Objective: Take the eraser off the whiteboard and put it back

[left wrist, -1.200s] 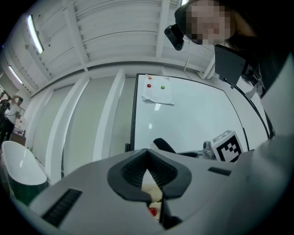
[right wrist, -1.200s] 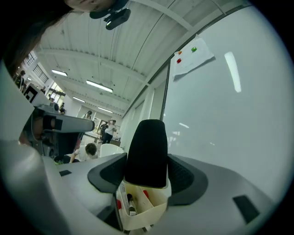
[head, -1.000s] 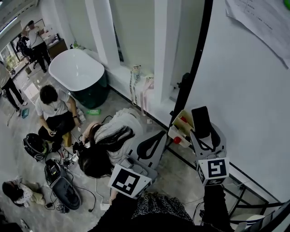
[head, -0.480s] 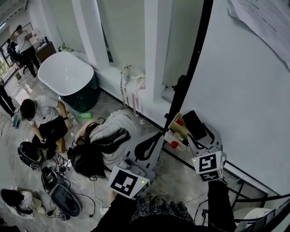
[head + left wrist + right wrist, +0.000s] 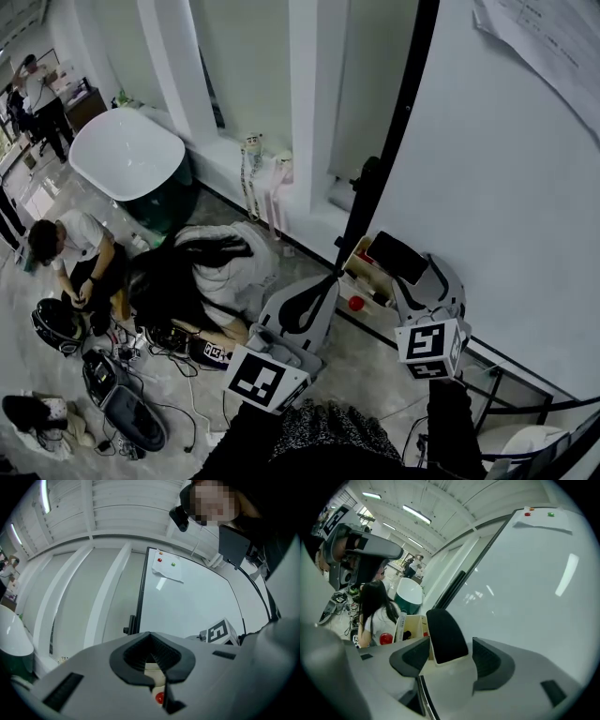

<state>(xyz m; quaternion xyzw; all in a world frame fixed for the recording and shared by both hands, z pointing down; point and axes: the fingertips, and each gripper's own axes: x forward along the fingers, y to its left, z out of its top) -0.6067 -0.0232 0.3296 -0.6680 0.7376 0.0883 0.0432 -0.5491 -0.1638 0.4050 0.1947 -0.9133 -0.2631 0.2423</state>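
The right claw (image 5: 412, 274) was at 4 o'clock in the head view. It was holding the eraser (image 5: 446, 634). Its two sides stood wide apart, one on each side of the eraser, and they pressed on the white bottom part. The black side of the eraser faced up. The eraser was near the bottom left corner of the whiteboard (image 5: 506, 206). I could not tell if it touched the whiteboard. The whiteboard filled the head view from 1 o'clock to 4 o'clock.

The left claw (image 5: 151, 644) was at 6 o'clock in the head view. Its two sides were closed together, and nothing was in it.

A small box (image 5: 359, 267) was at 8 o'clock from the eraser, just beside it. A red ball (image 5: 356, 303) was at 6 o'clock from the box, very close to it.

A sheet of paper (image 5: 548, 42) hung on the whiteboard at 1 o'clock. A white bathtub (image 5: 127, 155) stood at 10 o'clock. A person with long black hair (image 5: 183, 281) was bent low over the floor (image 5: 375, 366) at 8 o'clock.
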